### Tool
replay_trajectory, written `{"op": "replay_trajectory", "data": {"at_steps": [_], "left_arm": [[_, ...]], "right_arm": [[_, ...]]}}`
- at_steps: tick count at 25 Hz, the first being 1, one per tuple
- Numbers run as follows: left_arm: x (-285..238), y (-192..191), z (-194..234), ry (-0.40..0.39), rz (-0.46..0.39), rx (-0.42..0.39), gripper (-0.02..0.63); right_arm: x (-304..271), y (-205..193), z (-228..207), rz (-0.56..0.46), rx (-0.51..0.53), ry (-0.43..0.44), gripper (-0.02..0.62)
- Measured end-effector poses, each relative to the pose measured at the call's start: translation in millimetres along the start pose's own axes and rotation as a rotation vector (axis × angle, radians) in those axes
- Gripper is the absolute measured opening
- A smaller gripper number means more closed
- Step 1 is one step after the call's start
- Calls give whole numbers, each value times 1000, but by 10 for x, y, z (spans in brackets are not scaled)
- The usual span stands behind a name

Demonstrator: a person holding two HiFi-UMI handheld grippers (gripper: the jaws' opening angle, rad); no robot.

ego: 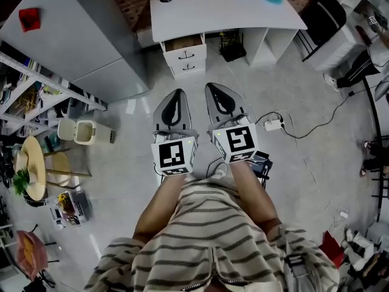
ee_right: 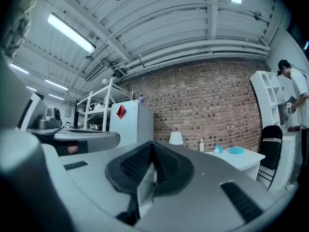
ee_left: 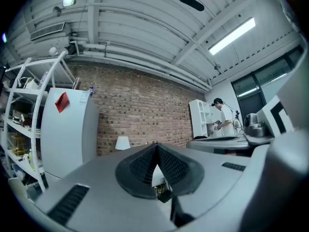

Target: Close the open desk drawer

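Holding the left claw (ego: 175, 102) and right claw (ego: 219, 97) pinched shut and empty near the body, facing the open drawer (ego: 184, 43) of the far counter (ego: 206, 14), too far off for pushing.

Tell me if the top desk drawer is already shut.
No, the top drawer juts out from the desk, its brown inside showing from above.

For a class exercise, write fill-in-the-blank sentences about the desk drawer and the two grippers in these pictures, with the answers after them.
1. The open drawer is the ___ one of those under the white desk.
2. The jaws of the left gripper are ___.
3. Between the jaws of the right gripper there is ___.
4. The wall behind the desk is made of ___.

Missing words: top; shut; nothing; brick.
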State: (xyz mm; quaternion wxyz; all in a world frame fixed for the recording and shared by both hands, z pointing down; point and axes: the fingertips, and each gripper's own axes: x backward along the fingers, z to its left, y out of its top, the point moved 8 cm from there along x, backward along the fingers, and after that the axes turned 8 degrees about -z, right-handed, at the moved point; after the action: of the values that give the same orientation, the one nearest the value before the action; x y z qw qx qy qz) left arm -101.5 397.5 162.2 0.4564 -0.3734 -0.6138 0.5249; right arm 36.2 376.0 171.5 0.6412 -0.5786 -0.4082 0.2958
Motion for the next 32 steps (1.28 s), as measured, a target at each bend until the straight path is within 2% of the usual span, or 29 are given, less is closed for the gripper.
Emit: {"op": "replay_trajectory", "data": {"at_steps": [9, 18, 32], "left_arm": [[-43, 32, -306, 14, -1, -12, 5], [7, 43, -768, 20, 2, -61, 5], [-184, -149, -866, 33, 37, -53, 5]], "right_arm": [[152, 72, -260, -9, -22, 37, 12], [504, 67, -573, -29, -56, 46, 12], [492, -11, -854, -7, -41, 23, 12]]}}
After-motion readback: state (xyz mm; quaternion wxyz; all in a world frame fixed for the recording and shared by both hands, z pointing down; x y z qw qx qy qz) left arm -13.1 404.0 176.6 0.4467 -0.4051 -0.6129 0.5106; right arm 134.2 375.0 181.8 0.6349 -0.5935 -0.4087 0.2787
